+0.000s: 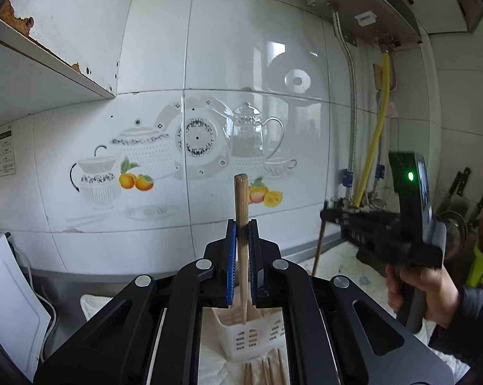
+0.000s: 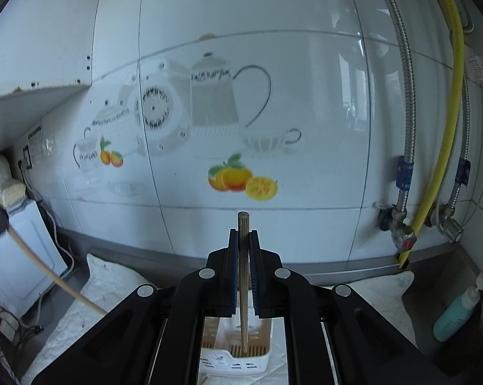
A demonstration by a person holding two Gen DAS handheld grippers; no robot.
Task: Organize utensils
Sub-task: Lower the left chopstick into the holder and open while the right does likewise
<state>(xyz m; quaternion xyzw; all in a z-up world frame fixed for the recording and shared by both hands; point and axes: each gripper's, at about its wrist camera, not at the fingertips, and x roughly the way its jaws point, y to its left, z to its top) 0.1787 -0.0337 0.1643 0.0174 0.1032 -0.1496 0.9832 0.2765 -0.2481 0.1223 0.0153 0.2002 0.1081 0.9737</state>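
Note:
My left gripper (image 1: 241, 224) is shut on a light wooden chopstick (image 1: 241, 211) held upright, its tip down in a white slotted utensil holder (image 1: 247, 340). Several loose chopsticks (image 1: 267, 370) lie on the white cloth in front of the holder. My right gripper (image 2: 243, 234) is shut on a darker chopstick (image 2: 243, 256), also upright, its tip inside the white utensil holder (image 2: 238, 359). The right gripper also shows in the left wrist view (image 1: 324, 211) at the right, held by a hand, with its chopstick (image 1: 318, 247) hanging down.
A tiled wall with teapot and fruit prints stands close behind. A white cloth (image 2: 106, 282) covers the counter. A white appliance (image 2: 13, 256) and cables sit at the left. Pipes and a yellow hose (image 2: 446, 128) run down at the right, beside a teal pump bottle (image 2: 456, 314). Knives (image 1: 462, 183) hang far right.

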